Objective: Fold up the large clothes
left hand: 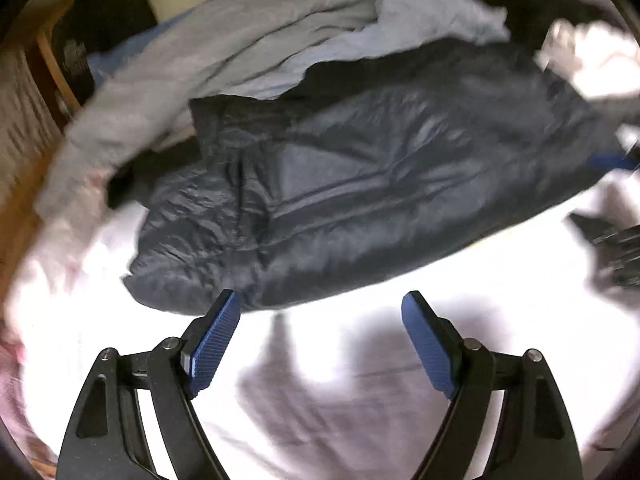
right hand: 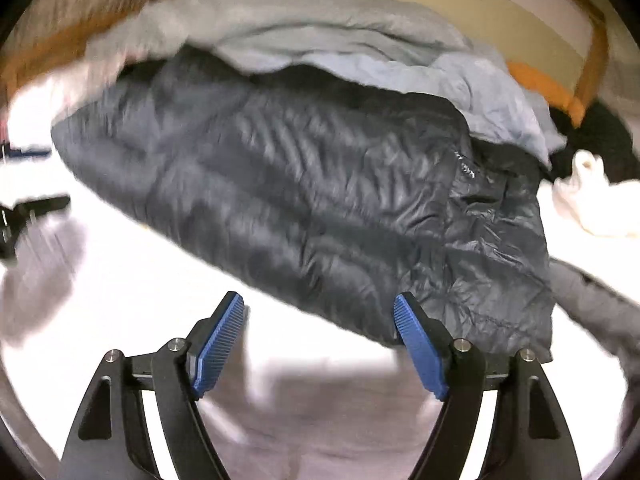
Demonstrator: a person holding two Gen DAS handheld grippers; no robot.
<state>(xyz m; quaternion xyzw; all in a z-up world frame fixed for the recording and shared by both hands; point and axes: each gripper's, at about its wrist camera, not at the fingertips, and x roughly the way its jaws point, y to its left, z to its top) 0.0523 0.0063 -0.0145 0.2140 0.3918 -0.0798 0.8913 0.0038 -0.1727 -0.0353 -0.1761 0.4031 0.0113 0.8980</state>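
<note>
Lying folded on the sheet (left hand: 360,360), the jacket (left hand: 360,184) is flanked by left gripper (left hand: 320,308) and right gripper (right hand: 319,308), fingers apart, nothing held.

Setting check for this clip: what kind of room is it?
Probably a bedroom. The dark puffer jacket lies on a white bedsheet, loose clothes such as a light blue garment are piled behind it, and a wooden bed frame appears to edge the mattress.

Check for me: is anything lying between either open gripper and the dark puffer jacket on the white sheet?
Nothing visible. Only bare white sheet separates the left gripper from the dark puffer jacket; the right gripper sits at the jacket's near edge, both open and empty.
</note>
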